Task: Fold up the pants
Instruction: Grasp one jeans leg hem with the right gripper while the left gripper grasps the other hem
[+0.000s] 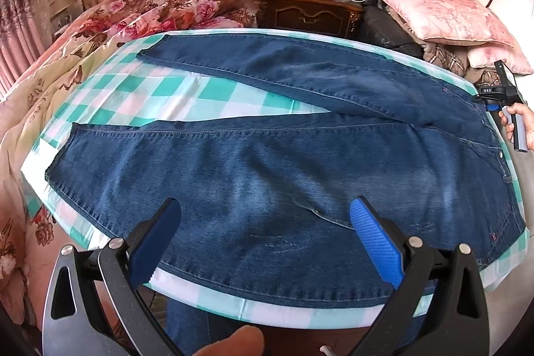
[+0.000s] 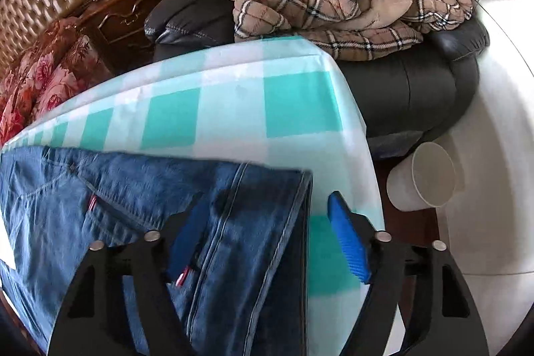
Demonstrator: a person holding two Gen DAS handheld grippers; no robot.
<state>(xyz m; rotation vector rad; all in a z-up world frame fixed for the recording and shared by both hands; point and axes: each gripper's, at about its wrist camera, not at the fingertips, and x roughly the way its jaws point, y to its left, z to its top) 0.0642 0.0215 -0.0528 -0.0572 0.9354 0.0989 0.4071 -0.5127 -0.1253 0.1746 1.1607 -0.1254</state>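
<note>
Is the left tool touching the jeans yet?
Cannot tell. In the left wrist view the left tool is open over the jeans, but no gap or contact shows plainly.

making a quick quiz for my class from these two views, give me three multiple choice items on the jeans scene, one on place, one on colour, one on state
1. Where does the paper cup sit?
A. off the table's right edge, lower down
B. on the jeans
C. on the nightstand

2. What colour are the checks on the tablecloth?
A. red and black
B. teal and white
C. plain yellow

3. How do the jeans lie?
A. folded into a small square
B. hanging off a chair
C. spread flat, both legs splayed apart

Answers:
1. A, the right wrist view shows the cup beyond the cloth's edge.
2. B, teal squares alternate with white in both views.
3. C, cloth shows between the two legs, and the left tool and right tool are both open, gripping nothing.
</note>
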